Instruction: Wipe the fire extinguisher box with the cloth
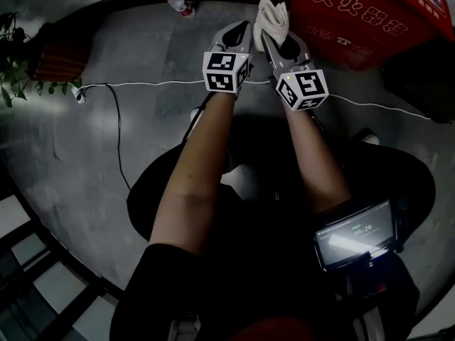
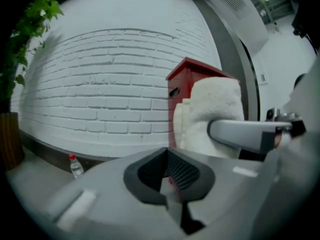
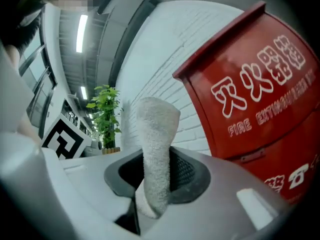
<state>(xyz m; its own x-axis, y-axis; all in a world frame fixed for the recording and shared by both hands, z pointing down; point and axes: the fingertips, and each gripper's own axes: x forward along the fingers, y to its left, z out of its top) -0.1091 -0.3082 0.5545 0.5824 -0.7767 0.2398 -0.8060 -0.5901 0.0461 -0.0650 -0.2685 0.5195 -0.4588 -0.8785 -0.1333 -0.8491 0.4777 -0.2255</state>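
Observation:
The red fire extinguisher box (image 1: 370, 16) stands at the upper right of the head view, with white characters on its face (image 3: 260, 84). My right gripper (image 1: 274, 41) is shut on a folded white cloth (image 1: 272, 18), which sticks up between its jaws (image 3: 155, 154) a little short of the box. My left gripper (image 1: 240, 34) is beside it on the left, shut with nothing between its jaws (image 2: 167, 176). From the left gripper view the cloth (image 2: 210, 114) shows in front of the box (image 2: 185, 89).
A white brick wall (image 2: 110, 84) runs behind the box. A plastic bottle with a red cap (image 1: 178, 3) stands on the floor by the wall. A potted plant (image 1: 28, 55) is at the left, and a white cable (image 1: 142, 84) crosses the grey floor.

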